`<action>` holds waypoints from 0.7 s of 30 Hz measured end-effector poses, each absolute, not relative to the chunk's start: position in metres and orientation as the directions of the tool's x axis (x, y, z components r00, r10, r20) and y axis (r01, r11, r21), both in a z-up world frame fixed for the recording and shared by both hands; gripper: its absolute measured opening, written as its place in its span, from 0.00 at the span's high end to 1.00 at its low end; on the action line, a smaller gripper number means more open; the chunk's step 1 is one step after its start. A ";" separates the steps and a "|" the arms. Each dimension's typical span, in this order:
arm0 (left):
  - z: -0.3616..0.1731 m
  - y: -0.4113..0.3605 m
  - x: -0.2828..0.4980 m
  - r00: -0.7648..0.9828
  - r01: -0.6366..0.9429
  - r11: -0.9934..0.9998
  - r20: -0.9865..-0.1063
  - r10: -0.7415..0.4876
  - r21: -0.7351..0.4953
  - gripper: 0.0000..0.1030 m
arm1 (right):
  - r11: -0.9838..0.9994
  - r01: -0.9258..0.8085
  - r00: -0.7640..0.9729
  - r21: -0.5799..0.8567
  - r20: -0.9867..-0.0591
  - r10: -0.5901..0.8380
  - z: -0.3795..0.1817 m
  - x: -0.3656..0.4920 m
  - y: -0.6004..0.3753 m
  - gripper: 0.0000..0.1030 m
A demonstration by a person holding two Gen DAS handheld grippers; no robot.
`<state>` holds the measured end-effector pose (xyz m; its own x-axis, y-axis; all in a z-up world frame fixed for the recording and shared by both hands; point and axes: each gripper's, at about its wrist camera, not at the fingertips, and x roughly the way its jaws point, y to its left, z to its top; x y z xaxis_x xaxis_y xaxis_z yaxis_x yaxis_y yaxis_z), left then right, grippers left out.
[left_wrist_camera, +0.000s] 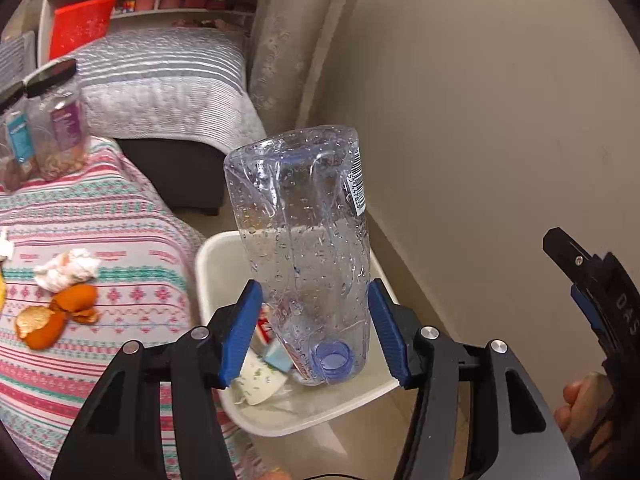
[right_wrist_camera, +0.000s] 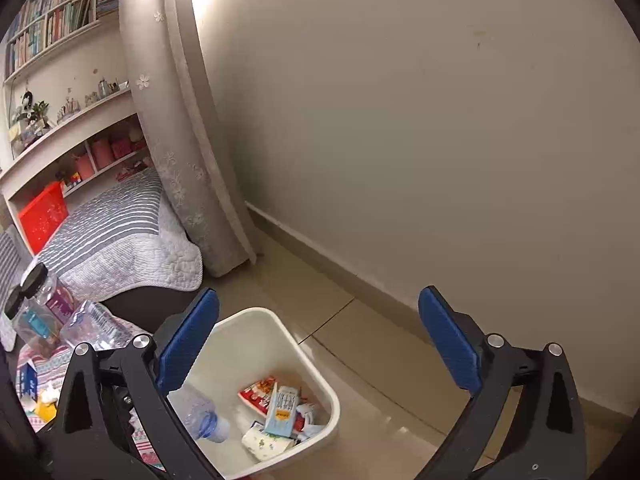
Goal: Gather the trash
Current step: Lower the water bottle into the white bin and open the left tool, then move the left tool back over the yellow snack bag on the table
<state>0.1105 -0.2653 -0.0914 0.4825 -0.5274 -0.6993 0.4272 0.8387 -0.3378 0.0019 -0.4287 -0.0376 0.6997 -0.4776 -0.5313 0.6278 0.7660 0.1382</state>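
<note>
Your left tongs (left_wrist_camera: 314, 330) stand with their blue pads either side of the plastic bottle (left_wrist_camera: 300, 248), neck down, directly over the white bin (left_wrist_camera: 216, 264). The pads (left_wrist_camera: 240, 332) look slightly wider than the bottle's waist. Whether they bear on it cannot be settled from the left view; I judge the grip loose or just released.

Your right tongs (right_wrist_camera: 318, 344) are spread wide and hold nothing, hanging above the same bin (right_wrist_camera: 320, 384) beside the wall.

The bottle is uncapped, dented and beaded with droplets inside. Expect it to be very light, thin-walled and springy: it will cave under a hard squeeze and slide on wet or smooth plastic. In my judgement the best hold is across the narrower waist or at the stiff neck ring (left_wrist_camera: 334, 360), not the wide crumpled base.

The bin already contains cartons (right_wrist_camera: 284, 404) and wrappers (right_wrist_camera: 258, 396).

On the patterned cloth (left_wrist_camera: 120, 216) beside the bin lie a crumpled tissue (left_wrist_camera: 66, 268) and orange peel (left_wrist_camera: 56, 316). The tissue is soft and weightless; pinch it at its bulk. The peel is limp and may tear; take the thickest curl. Two lidded jars (left_wrist_camera: 56, 128) stand further back.
</note>
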 end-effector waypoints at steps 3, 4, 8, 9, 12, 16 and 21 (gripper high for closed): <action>-0.093 -0.271 0.114 0.459 0.433 0.831 -0.708 -0.536 -0.349 0.37 | 0.769 0.624 0.703 0.136 -0.526 -0.478 -0.036 0.003 -0.427 0.07; -0.092 -0.269 0.114 0.461 0.434 0.832 -0.709 -0.535 -0.345 0.35 | 0.771 0.622 0.706 0.136 -0.525 -0.476 -0.035 0.004 -0.425 0.07; -0.076 -0.254 0.111 0.507 0.444 0.859 -0.719 -0.476 -0.256 0.31 | 0.788 0.602 0.721 0.128 -0.512 -0.467 -0.032 0.010 -0.413 0.07; -0.072 -0.248 0.111 0.523 0.438 0.868 -0.719 -0.457 -0.234 0.30 | 0.794 0.594 0.726 0.127 -0.509 -0.462 -0.032 0.012 -0.409 0.07; -0.057 -0.226 0.108 0.584 0.403 0.902 -0.716 -0.384 -0.154 0.30 | 0.816 0.566 0.742 0.114 -0.502 -0.444 -0.029 0.018 -0.393 0.07; -0.041 -0.193 0.101 0.654 0.352 0.931 -0.687 -0.316 -0.093 0.27 | 0.848 0.524 0.760 0.075 -0.490 -0.427 -0.028 0.031 -0.363 0.07; -0.031 -0.156 0.096 0.707 0.268 0.963 -0.672 -0.222 -0.037 0.26 | 0.874 0.483 0.772 0.043 -0.492 -0.403 -0.030 0.045 -0.329 0.07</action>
<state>0.0955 -0.1557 -0.0311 0.7067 -0.2222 -0.6717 0.2676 0.9628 -0.0369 0.0448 -0.3289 -0.0303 0.7719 -0.4027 -0.4920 0.4833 0.8744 0.0426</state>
